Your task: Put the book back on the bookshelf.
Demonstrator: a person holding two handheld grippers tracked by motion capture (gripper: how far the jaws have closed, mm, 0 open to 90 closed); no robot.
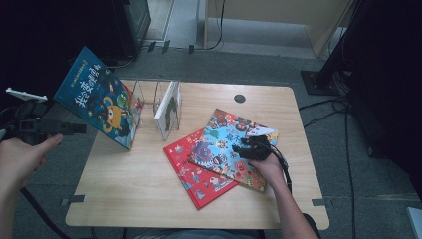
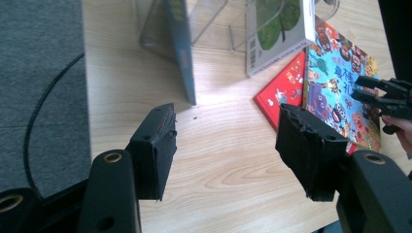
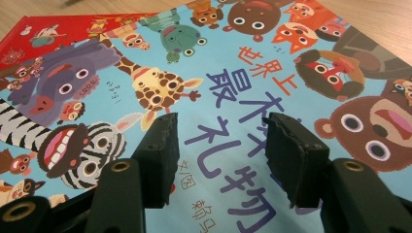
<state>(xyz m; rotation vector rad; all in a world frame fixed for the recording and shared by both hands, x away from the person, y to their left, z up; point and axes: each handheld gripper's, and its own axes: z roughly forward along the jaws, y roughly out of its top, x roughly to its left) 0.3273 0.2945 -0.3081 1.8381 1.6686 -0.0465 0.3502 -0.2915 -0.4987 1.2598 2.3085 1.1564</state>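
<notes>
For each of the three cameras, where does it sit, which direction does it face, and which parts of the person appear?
High view: above the person's side, facing forward and down on the wooden table; both forearms and hands enter from below.
Left gripper view: rides the left gripper, facing across the table; its open jaws show.
Right gripper view: rides the right gripper, close above the light-blue animal book; open jaws.
Shared: all three show this book.

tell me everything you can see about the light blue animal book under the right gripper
The light blue book is a thin picture book whose glossy cover is crowded with cartoon animals, among them a zebra, a giraffe and a bear, with purple and red lettering. It lies flat and closed, cover up, turned at an angle on the wooden table, partly overlapping a red book beneath it. The right gripper hovers just above its cover, jaws open; whether they touch it is unclear.
</notes>
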